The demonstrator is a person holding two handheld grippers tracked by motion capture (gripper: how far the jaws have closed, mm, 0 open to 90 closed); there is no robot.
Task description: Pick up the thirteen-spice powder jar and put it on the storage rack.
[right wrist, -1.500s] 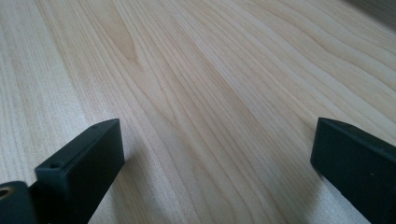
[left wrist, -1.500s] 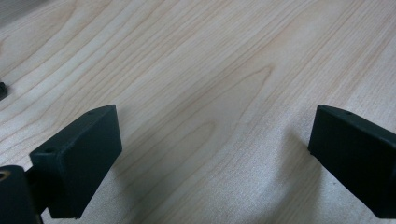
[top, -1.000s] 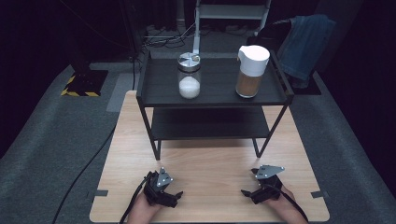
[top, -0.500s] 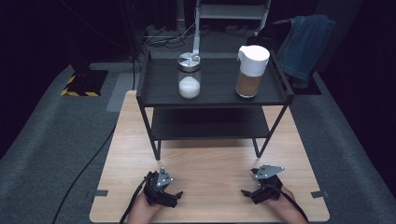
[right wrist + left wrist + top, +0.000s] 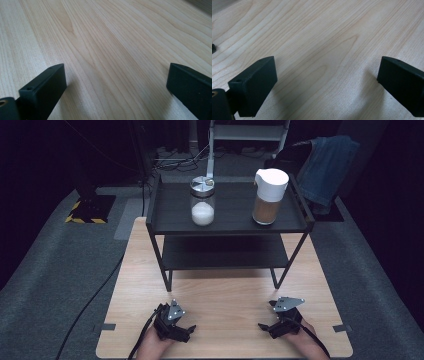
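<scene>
The jars, one [image 5: 202,200] of white powder, one [image 5: 268,196] of brown, stand untouched on the rack's [image 5: 230,227] top shelf, unchanged since a second ago, while both grippers, left [image 5: 186,330] and right [image 5: 266,326], rest spread and empty on the table [image 5: 225,295], nothing begun.

Left tongs [image 5: 184,330] and right tongs [image 5: 268,326] black; grey three-cornered plates; trailing black cables.

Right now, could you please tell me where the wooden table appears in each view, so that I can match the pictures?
High view: the wooden table spans the lower middle, under the black rack, with the left gripper and the right gripper near its front edge.
Left gripper view: its pale grain lies between and beyond the open jaws.
Right gripper view: the same, between that gripper's open jaws.
Shared landmark: the light wood grain.
</scene>
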